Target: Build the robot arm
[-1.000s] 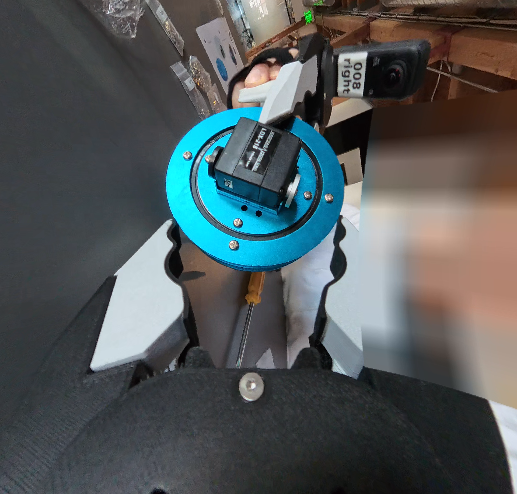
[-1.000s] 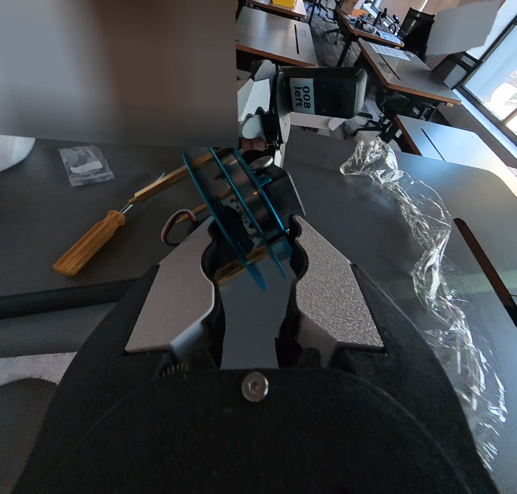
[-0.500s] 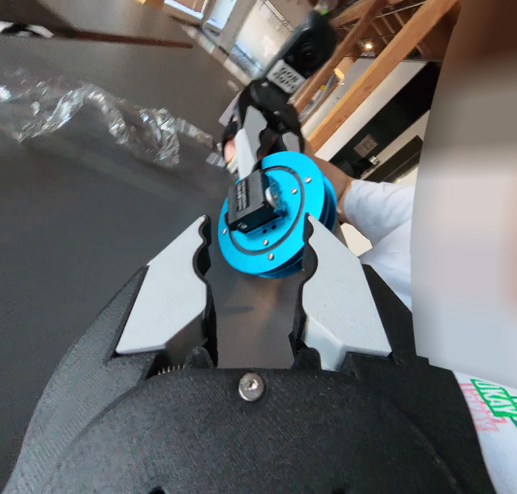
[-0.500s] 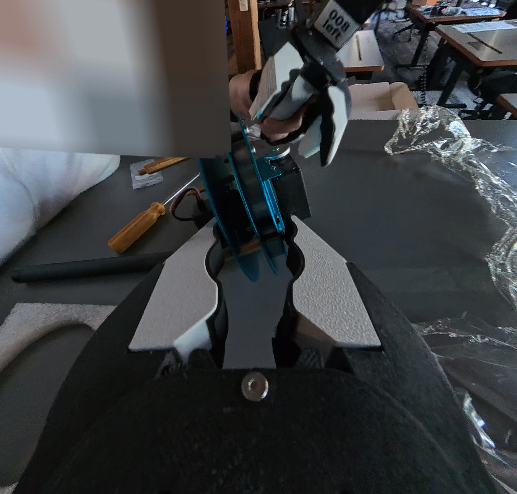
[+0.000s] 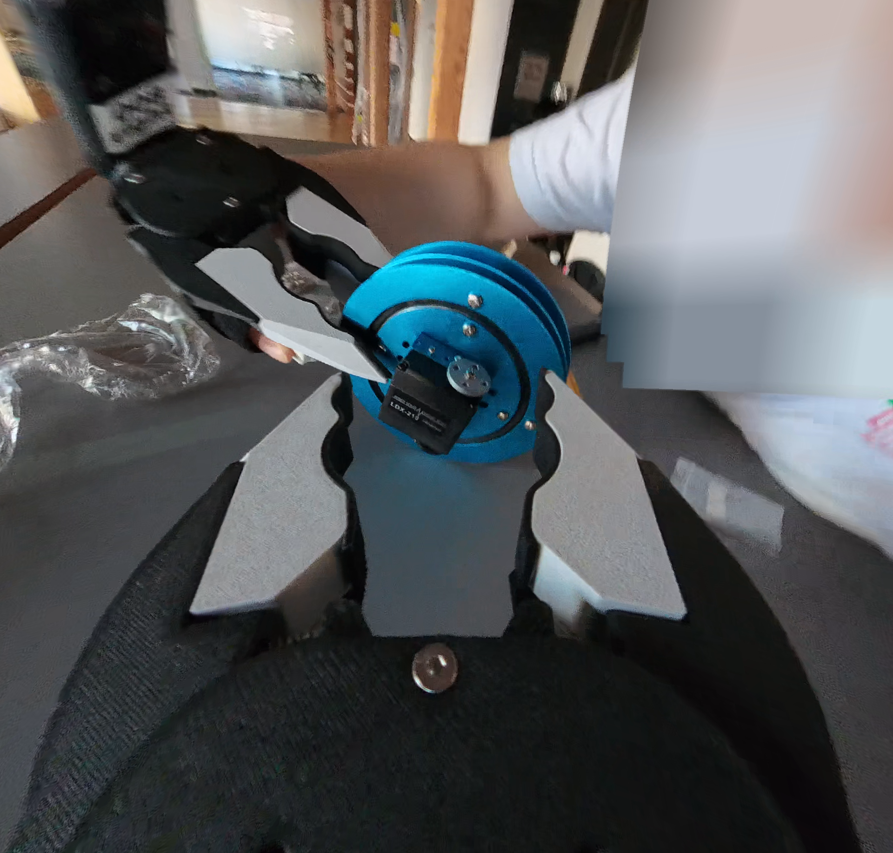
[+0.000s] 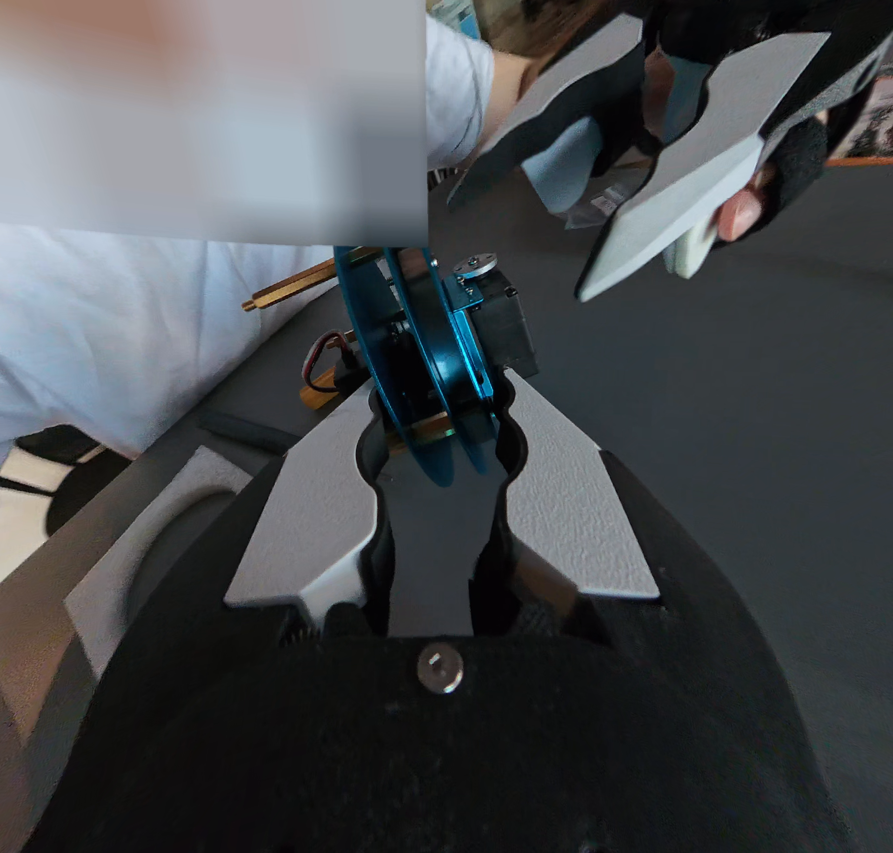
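A blue metal disc assembly point(image 5: 488, 298) of stacked plates carries a black servo point(image 5: 425, 414) on its face. It is held on edge above the dark table point(image 5: 121, 467). My right gripper point(image 6: 439, 390) is shut across the plates' rim point(image 6: 425, 346), and it also shows in the left wrist view point(image 5: 372, 317). Brass standoffs point(image 6: 290, 288) and a red and white wire point(image 6: 319, 351) stick out behind the plates. My left gripper point(image 5: 442, 380) is open and faces the servo side without touching it. Its fingers point(image 6: 700, 167) hover up and to the right of the assembly.
Crumpled clear plastic wrap point(image 5: 106, 346) lies on the table at the left. A small plastic bag point(image 5: 725, 501) lies at the right. The person's white shirt point(image 6: 121, 322) is close behind the assembly. A grey foam tray point(image 6: 159, 515) sits at the table's near left edge. The tips of one gripper are about 5 cm away from the tips of the other.
The left gripper has come off the disc's rim and drawn back with its jaws open. The right gripper has kept its hold and turned the assembly; both views have swung round.
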Motion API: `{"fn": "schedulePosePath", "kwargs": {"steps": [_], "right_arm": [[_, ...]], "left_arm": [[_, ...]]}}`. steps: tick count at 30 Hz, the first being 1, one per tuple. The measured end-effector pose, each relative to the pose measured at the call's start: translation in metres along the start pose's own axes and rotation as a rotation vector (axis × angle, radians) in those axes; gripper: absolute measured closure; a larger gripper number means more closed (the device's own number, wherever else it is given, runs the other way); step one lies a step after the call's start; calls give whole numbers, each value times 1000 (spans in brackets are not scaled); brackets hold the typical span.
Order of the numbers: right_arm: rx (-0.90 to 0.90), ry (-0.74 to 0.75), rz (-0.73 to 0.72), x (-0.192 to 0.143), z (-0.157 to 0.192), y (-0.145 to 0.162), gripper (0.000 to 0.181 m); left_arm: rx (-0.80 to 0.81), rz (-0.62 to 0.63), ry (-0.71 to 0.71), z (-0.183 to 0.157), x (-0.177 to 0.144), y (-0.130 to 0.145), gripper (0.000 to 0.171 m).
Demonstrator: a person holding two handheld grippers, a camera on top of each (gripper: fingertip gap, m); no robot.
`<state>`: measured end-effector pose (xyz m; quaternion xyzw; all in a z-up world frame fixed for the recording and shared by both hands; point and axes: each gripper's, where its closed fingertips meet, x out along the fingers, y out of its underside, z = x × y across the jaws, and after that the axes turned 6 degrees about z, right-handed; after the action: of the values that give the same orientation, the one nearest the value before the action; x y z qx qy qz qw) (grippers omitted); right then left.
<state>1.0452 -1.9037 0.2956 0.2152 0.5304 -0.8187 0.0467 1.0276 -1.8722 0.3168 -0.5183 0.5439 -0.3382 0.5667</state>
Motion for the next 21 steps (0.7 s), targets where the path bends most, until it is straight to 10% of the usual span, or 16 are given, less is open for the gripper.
{"fn": "schedulePosePath", "kwargs": {"steps": [21], "right_arm": [[-52,-189,136,-6,-1,17,140]], "left_arm": [[118,123,101,7,28,15,124]]}}
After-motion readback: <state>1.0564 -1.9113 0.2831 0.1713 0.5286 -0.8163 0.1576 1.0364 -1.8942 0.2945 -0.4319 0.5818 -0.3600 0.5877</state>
